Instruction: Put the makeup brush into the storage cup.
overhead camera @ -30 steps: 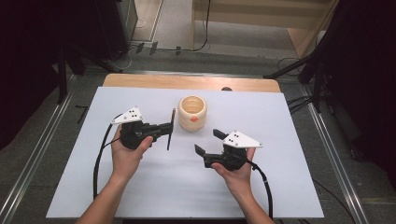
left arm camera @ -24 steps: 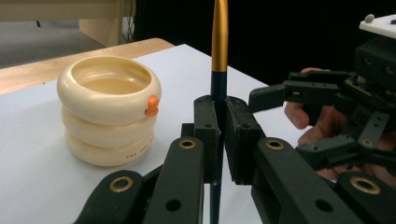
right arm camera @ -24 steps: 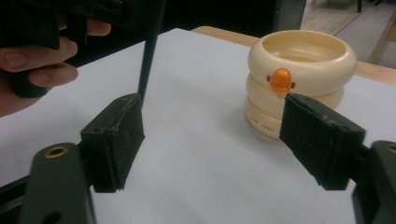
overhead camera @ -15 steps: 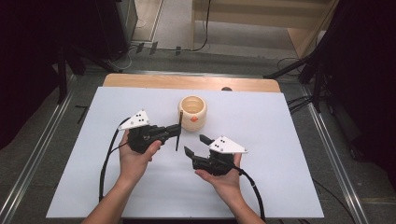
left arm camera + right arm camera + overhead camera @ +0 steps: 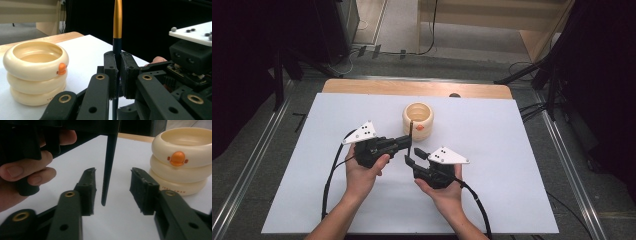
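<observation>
Paintbrush-looking stick point(image 5: 411, 134) sits upright in our left gripper point(image 5: 407, 143) near the table's middle in the high view, just near of the cream ringed pot point(image 5: 418, 120); our right gripper point(image 5: 413, 159) waits just right of it. Left gripper view: jaws clamped on the dark shaft point(image 5: 117, 53), gold band above. Right gripper view: our jaws stand wide around the tapered tip point(image 5: 107, 170), not touching. It looks light, stiff, kinda slick, so we'd pinch the dark lower shaft squarely.
</observation>
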Demonstrator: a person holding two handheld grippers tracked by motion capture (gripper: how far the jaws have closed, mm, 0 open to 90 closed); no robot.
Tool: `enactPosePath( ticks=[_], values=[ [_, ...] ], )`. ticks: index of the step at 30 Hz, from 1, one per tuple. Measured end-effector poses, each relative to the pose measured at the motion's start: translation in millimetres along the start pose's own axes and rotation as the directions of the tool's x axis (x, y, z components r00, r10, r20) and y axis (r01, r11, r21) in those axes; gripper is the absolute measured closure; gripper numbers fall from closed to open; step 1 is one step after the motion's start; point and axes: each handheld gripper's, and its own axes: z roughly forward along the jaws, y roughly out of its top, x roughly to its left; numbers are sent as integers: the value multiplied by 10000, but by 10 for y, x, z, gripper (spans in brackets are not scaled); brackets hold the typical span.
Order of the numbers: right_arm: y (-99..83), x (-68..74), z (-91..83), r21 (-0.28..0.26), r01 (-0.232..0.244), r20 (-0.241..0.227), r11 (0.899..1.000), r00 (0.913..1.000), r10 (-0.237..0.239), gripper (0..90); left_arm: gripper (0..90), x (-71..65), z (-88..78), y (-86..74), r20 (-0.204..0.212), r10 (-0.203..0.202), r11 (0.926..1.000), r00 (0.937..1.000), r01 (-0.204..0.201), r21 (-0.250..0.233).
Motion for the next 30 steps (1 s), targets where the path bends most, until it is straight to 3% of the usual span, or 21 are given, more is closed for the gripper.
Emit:
enactPosePath(
  ticks=[7,10,15,17,20,25,30],
  values=[
    [-11,-11,25,224,35,-323,9997,9995,-28,825,852,-19,39,-22,147,85,9999,9999,-86,99],
    [-9,-33,28,307,-27,-364,9995,9993,39,852,852,-39,42,-26,75,313,9995,9995,-314,88],
    [-1,-48,13,411,72,-77,9991,9999,-69,860,825,-37,63,-55,196,334,9993,9992,-331,-160],
    [-3,-45,13,433,132,-112,9990,9999,-127,860,727,-49,76,-59,108,418,9989,9991,-415,-199],
    [-8,-32,22,428,223,-192,9988,9996,-215,860,692,-72,83,-54,108,524,9984,9986,-521,-214],
    [-27,13,38,480,558,-219,9973,9983,-548,859,719,-76,73,-40,43,375,9990,9993,-374,-245],
    [-35,44,55,508,789,-293,9956,9966,-775,859,826,-90,63,-32,-63,348,9992,9994,-349,-203]
  ],
)
